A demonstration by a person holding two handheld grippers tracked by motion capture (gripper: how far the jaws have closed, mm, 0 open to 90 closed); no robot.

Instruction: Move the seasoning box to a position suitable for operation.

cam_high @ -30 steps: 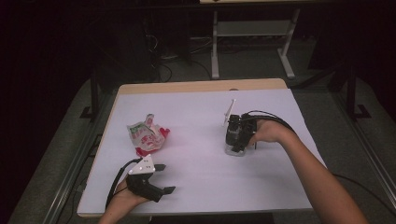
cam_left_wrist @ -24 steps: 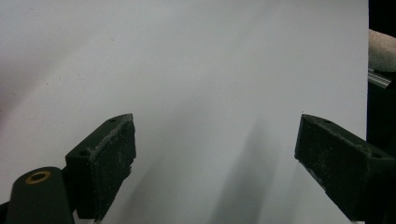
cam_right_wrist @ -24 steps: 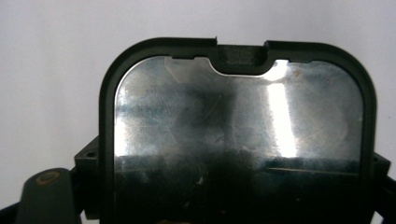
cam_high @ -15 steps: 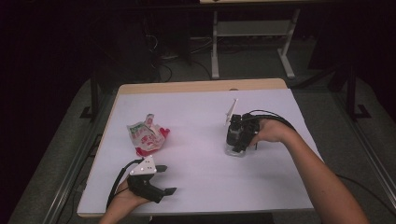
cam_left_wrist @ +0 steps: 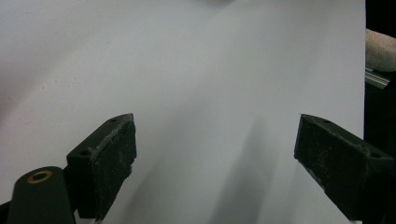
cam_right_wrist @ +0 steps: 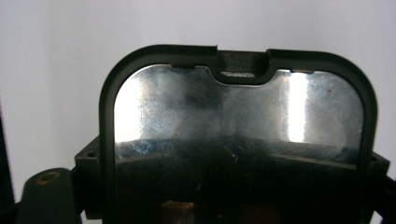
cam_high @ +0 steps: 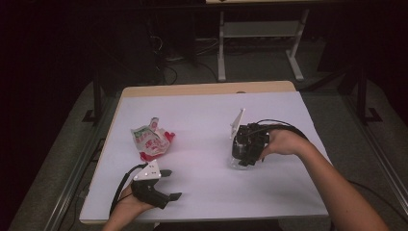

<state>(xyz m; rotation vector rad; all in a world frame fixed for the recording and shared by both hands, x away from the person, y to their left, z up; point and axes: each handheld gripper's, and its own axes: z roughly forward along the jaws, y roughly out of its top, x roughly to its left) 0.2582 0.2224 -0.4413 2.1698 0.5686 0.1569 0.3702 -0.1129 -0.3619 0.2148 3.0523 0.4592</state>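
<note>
Pinching a black-rimmed rounded-rectangle panel with a shiny mirror-like face with the right gripper, one black jaw on each side edge, pads snug against the rim. Pretty wide grip, but definitely clamped on it, not just hanging around it. Got a small notch in the middle of the top rim too, seen in the right gripper view, plus a dark reflection across the lower half of the shiny face.

Sitting right of centre over the white-topped table in the high view, gripper pointed downward, right hand wrapped round the back of it. Can't really tell whether the panel's low end touches the tabletop or hangs just clear of it.

Over on the other side: left gripper parked near the front-left edge, jaws spread wide apart, nothing but bare white surface between them in the left gripper view. Well apart from the panel.

Also lying left of centre, a crumpled red, white and green plastic wrapper, beyond the left gripper and untouched by either one.
</note>
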